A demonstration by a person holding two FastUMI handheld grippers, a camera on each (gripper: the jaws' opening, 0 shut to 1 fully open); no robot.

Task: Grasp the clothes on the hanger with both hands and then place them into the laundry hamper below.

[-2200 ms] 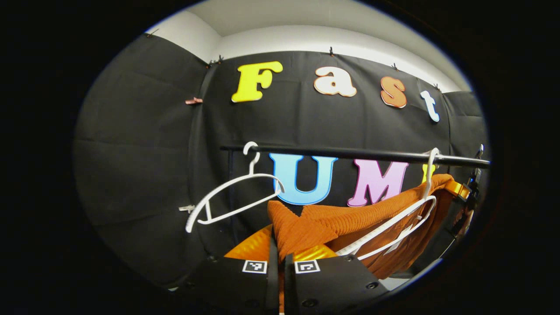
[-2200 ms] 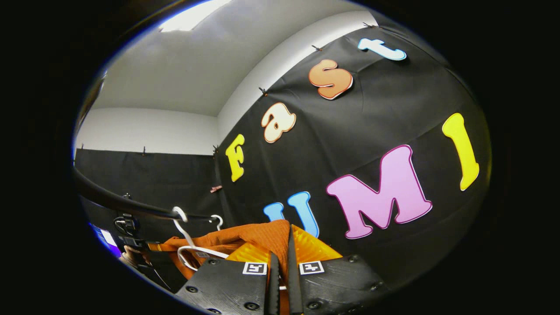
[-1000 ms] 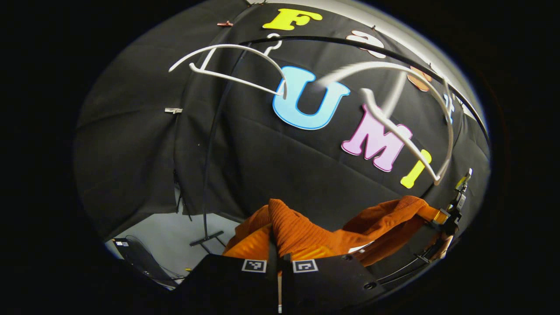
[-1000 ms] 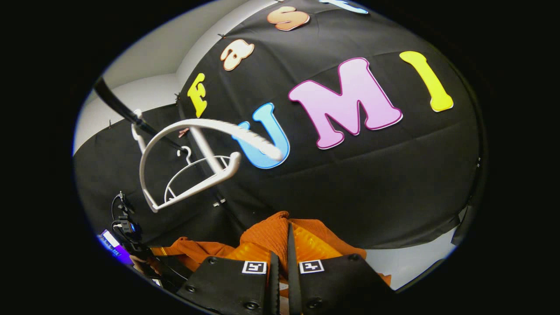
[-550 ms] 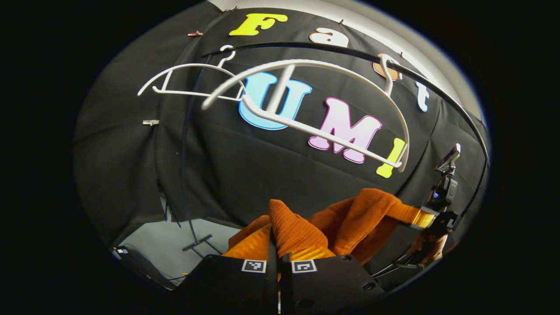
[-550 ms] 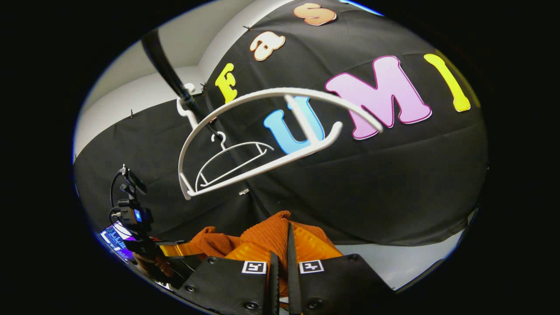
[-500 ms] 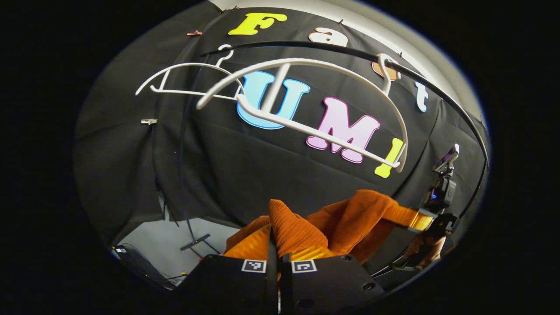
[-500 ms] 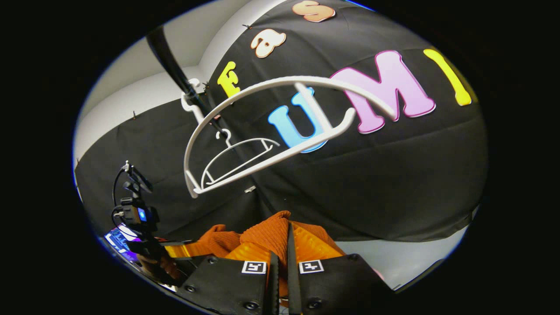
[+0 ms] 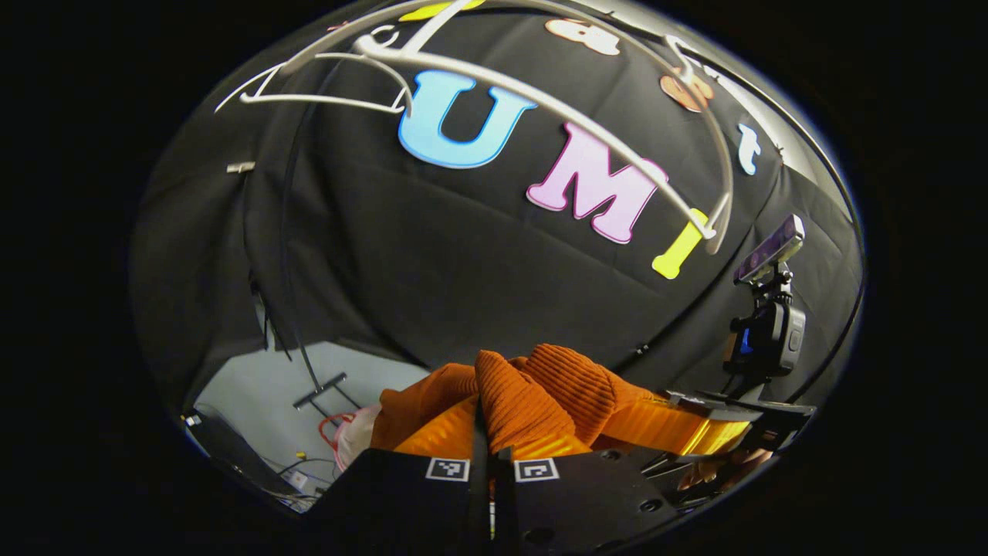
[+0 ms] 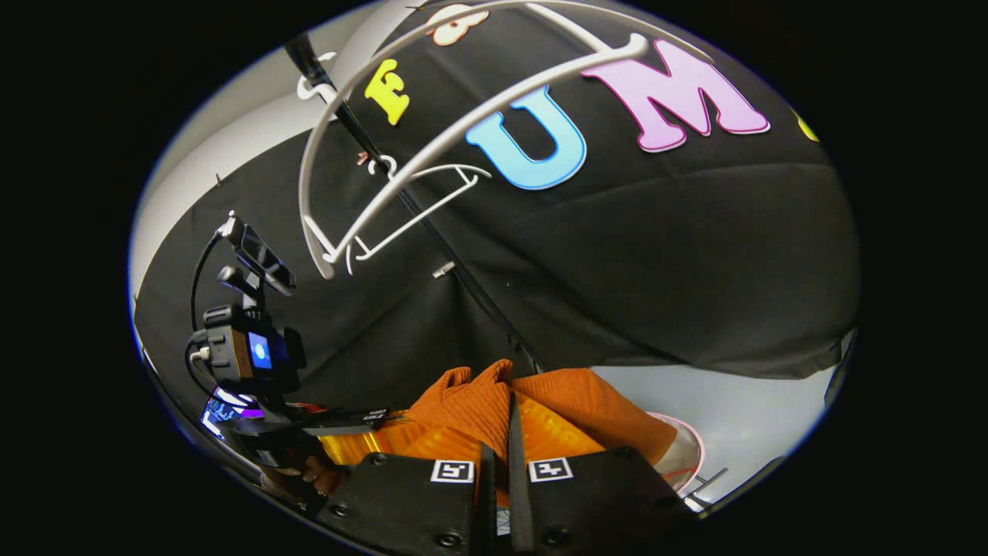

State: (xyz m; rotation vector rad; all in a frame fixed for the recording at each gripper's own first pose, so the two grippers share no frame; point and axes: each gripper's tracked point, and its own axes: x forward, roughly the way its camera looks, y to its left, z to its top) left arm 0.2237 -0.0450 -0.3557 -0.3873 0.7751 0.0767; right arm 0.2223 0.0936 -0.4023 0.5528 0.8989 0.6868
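Orange garment (image 9: 532, 390) pinched by two grippers; two white hangers (image 10: 432, 147) overhead.

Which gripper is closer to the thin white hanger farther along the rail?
Left, probably. The thin hanger hangs up and left of the left gripper, ahead of it; from the right gripper it lies beyond the thick hanger and looks smaller.

Black cloth (image 9: 463, 262) hangs across the back and side of the booth, with a small clip (image 9: 241, 167) pinned to it on the left. A dark rail (image 10: 312, 62) crosses the white wall (image 10: 224, 147) above. Its thin upright ends in a foot (image 9: 320, 390) on the grey floor (image 9: 255, 386), near some loose cables (image 9: 305, 466).
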